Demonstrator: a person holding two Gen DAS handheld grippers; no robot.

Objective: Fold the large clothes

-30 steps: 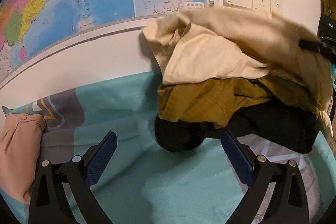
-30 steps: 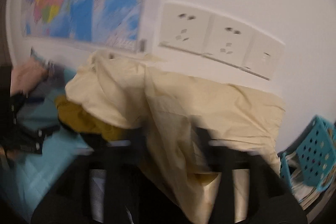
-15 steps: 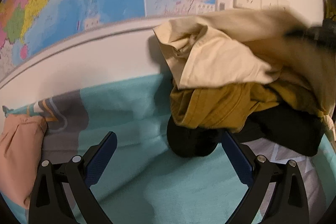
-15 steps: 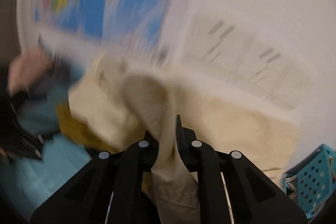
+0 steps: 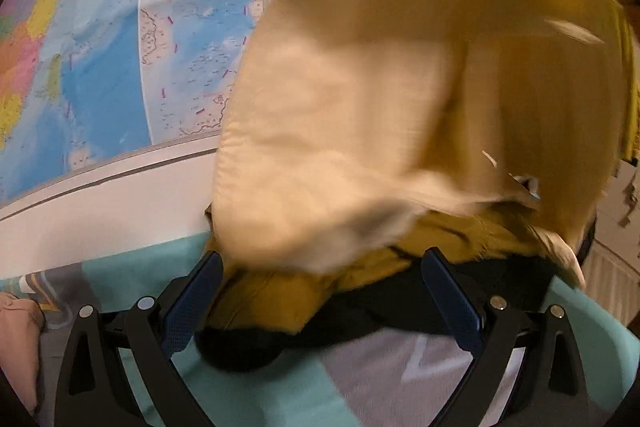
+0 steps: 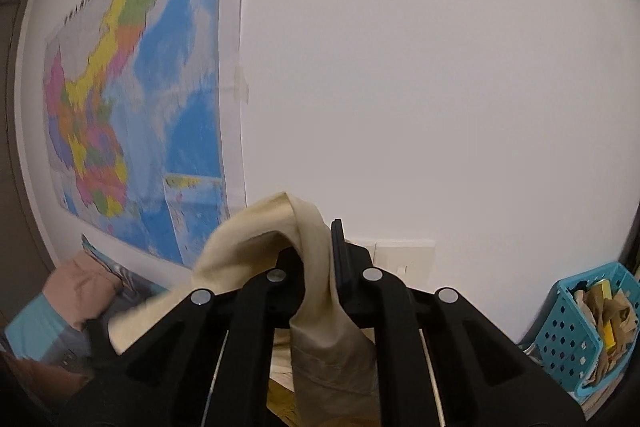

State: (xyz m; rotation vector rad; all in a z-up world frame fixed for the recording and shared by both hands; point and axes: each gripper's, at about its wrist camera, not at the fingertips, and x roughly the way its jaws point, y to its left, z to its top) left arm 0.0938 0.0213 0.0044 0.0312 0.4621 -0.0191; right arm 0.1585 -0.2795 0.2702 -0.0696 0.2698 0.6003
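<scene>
Two hand-held grippers are seen. The right hand-held gripper (image 6: 320, 259) is clamped shut on a fold of the cream garment (image 6: 308, 239); cloth is pinched between its black fingers (image 6: 340, 247) and hangs down behind them. Its jaws have just been closing, with the cloth between them. In the left wrist view the cream garment (image 5: 340, 147) is seen lifted and blurred, filling the upper right of the frame above the rest of the pile. The left hand-held gripper (image 5: 320, 303) is held wide open, blue pads (image 5: 188, 311) apart, nothing gripped. Between and just beyond its fingers a mustard garment (image 5: 288, 303) lies on top of a black garment (image 5: 248, 347), both on the teal bed sheet (image 5: 132, 271). A pink garment (image 5: 16, 339) lies at the far left on the bed. A wall map (image 6: 132, 115) is fixed to the white wall (image 6: 420, 67). Wall sockets (image 6: 404, 255) are partly hidden behind the right gripper. A blue perforated basket (image 6: 572, 331) holding brownish items stands at the right.
</scene>
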